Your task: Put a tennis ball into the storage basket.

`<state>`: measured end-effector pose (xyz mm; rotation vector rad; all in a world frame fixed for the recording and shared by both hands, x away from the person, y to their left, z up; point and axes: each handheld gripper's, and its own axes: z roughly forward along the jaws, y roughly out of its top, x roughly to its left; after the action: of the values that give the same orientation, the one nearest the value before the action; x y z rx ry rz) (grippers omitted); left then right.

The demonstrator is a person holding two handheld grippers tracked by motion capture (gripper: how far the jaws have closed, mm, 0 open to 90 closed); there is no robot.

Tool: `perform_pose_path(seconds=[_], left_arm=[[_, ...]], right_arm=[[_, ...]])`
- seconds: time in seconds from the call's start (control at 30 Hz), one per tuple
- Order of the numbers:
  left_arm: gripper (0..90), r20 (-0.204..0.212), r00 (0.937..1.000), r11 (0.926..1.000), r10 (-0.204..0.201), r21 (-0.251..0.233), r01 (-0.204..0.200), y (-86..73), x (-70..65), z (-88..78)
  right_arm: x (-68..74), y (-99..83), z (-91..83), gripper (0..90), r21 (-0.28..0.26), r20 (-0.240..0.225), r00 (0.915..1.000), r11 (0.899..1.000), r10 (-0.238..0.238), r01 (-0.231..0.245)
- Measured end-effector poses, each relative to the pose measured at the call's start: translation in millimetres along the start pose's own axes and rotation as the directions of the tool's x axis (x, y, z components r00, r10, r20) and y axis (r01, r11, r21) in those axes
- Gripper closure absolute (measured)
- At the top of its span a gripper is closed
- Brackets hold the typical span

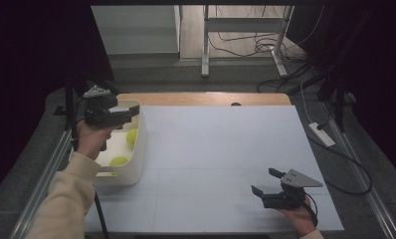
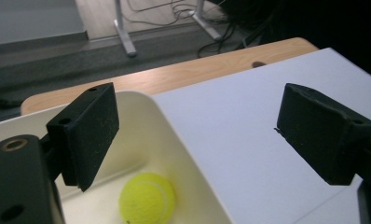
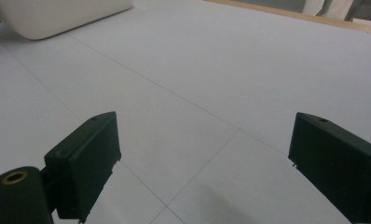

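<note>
A cream plastic bin [image 1: 138, 149] stands at the table's left edge with two yellow-green tennis balls in it, one [image 1: 132, 137] toward the far side and one [image 1: 119, 162] nearer. My left gripper [image 1: 131, 112] hovers above the bin's far end, its jaws open and empty. In the left gripper view a ball [image 2: 147, 199] lies on the bin's floor below the jaws, and the bin's rim [image 2: 174, 128] runs between them. My right gripper [image 1: 263, 181] rests low over the white table near the front right, open with nothing between its jaws.
The white sheet [image 1: 221, 159] covers most of the table, with a wooden strip [image 1: 206, 98] at the far edge. A power strip [image 1: 321, 134] and cables lie on the floor to the right. Table legs [image 1: 205, 40] stand beyond.
</note>
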<state>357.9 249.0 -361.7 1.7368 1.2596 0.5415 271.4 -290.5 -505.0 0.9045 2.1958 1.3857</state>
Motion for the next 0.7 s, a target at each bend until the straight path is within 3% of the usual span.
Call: perform_pose_path(seconds=[0.2, 0.7], left_arm=[[14.7, 0.058, 0.9974, 0.9985, 0.043, -0.036, -0.041, -0.5, -16.7, -10.8], [15.1, 0.120, 0.9912, 0.9966, 0.055, -0.067, -0.048, -4.2, -26.5, -17.6]], right_arm=[[-1.2, 0.3, 0.1, 8.6, 0.000, 0.001, 1.0000, 1.000, 0.002, -0.002], [-3.3, 1.0, 1.4, 8.6, -0.006, -0.004, 1.0000, 1.000, 0.005, -0.005]])
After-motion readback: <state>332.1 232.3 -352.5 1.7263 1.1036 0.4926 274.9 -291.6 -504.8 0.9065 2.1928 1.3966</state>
